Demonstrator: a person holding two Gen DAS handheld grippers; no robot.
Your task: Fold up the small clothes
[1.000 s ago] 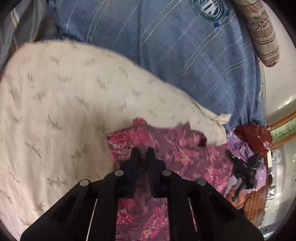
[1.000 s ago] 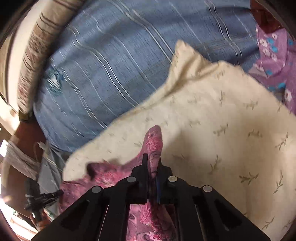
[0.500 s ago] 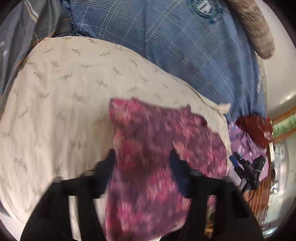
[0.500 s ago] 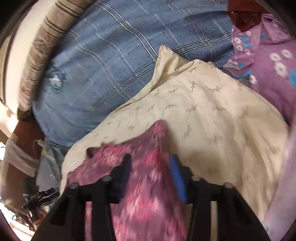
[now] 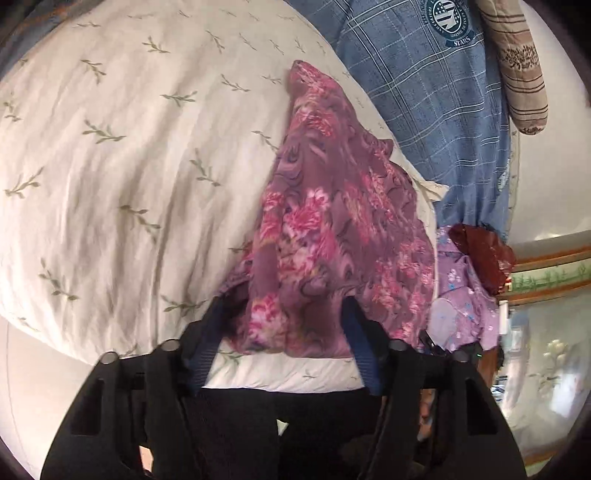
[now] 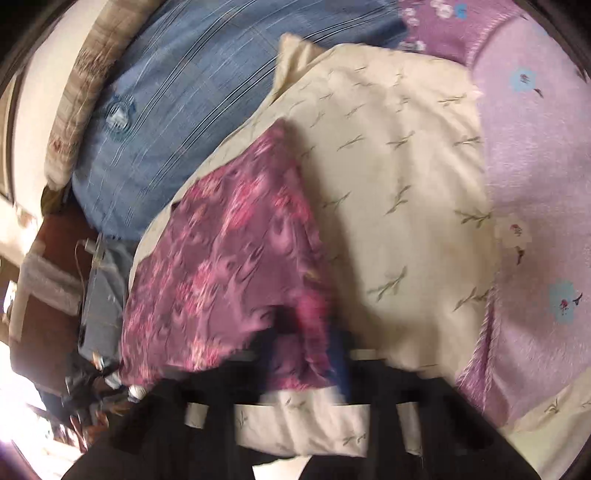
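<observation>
Between left tool (image 5: 284, 332) fingers: floral garment (image 5: 325, 229), closing, unpinched | right tool (image 6: 306, 354): clamped on hem

The only readable lettering is on the blue checked cloth (image 5: 424, 122) at the far right of the left wrist view: a round badge (image 5: 450, 23) with a striped shield carries the word "STARS" on a banner along its lower edge; the ring of small letters around it is too fine to make out
</observation>
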